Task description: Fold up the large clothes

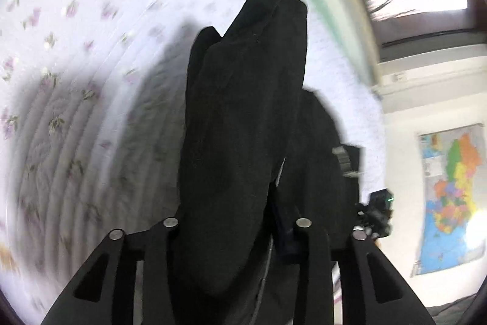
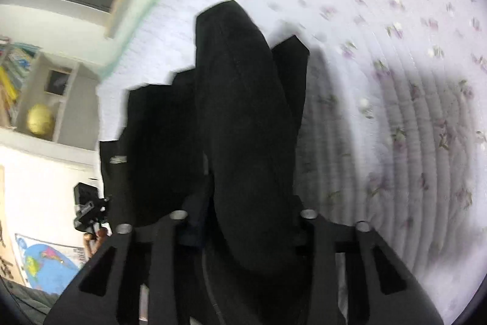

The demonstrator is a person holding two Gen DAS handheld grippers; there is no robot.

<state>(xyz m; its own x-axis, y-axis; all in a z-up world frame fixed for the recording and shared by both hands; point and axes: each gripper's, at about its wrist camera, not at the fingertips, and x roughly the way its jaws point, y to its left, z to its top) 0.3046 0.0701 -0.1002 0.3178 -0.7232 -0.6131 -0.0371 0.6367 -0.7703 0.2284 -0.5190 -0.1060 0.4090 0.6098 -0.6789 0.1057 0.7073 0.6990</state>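
Observation:
A large black garment (image 1: pixel 243 118) hangs in the air above a quilted bed. My left gripper (image 1: pixel 240 236) is shut on its edge, and the cloth drapes over the fingertips and hides them. My right gripper (image 2: pixel 243 230) is shut on another part of the same black garment (image 2: pixel 240 127), which covers its fingertips too. Both hold the garment lifted, and its lower end trails toward the bed. The right gripper's body also shows in the left wrist view (image 1: pixel 377 212), and the left gripper's body in the right wrist view (image 2: pixel 89 212).
The bed has a white quilt with small purple flowers (image 1: pixel 76 81) and a pale green border (image 2: pixel 134 20). A wall map (image 1: pixel 450 197) hangs beyond it. A shelf with a gold ball (image 2: pixel 41 119) and books stands by the wall.

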